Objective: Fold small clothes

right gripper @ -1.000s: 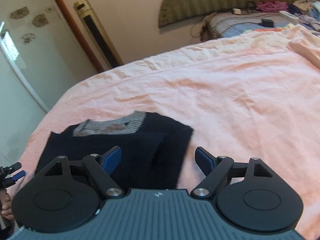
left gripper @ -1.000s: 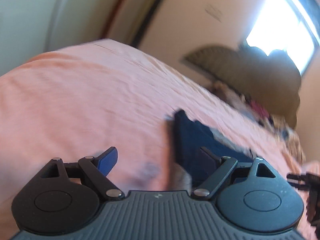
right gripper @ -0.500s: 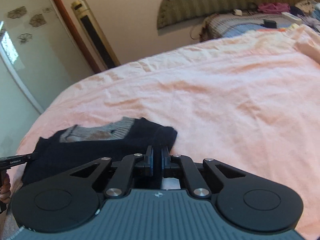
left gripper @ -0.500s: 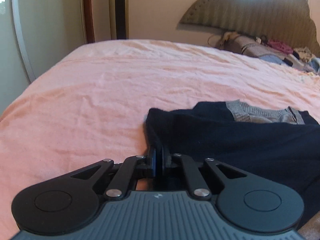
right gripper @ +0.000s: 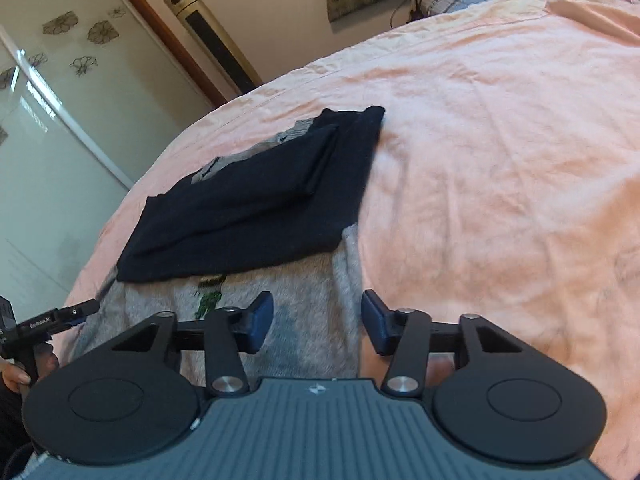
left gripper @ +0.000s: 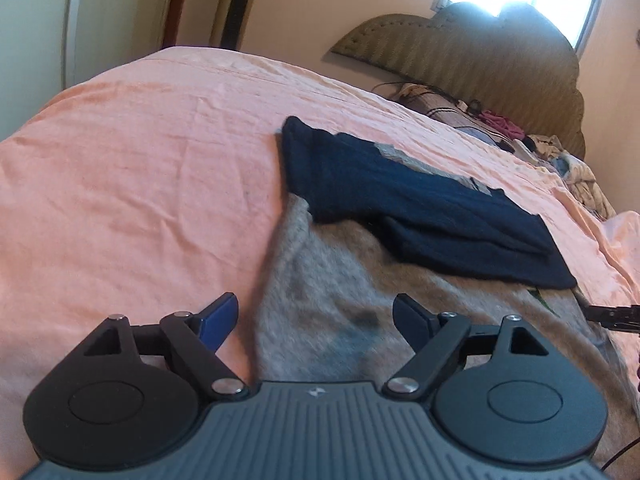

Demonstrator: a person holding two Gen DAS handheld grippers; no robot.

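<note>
- nearest, the left gripper (left gripper: pixel 314 320) hangs with its blue pads spread apart and nothing between them, just above the near edge of the grey garment (left gripper: pixel 332 280).
- the right gripper (right gripper: pixel 318 320) is likewise spread wide and empty, over the same grey fabric by its right border.
- the grey garment lies flat on the pink bedsheet (left gripper: pixel 120 180), its near half showing, with a small green mark (right gripper: pixel 210 296) on it.
- beyond that, the navy garment (right gripper: pixel 256 196) rests on the far part of the grey one, folded back on itself into a stepped rectangle, a grey ribbed trim (left gripper: pixel 400 158) peeking at its far edge.
- judged from this, one fold is laid and released; the piece looks only part folded, and more folds seem left.
- far off, a padded headboard (left gripper: pixel 460 52) and a heap of loose clothes (left gripper: pixel 568 164) beside it.
</note>
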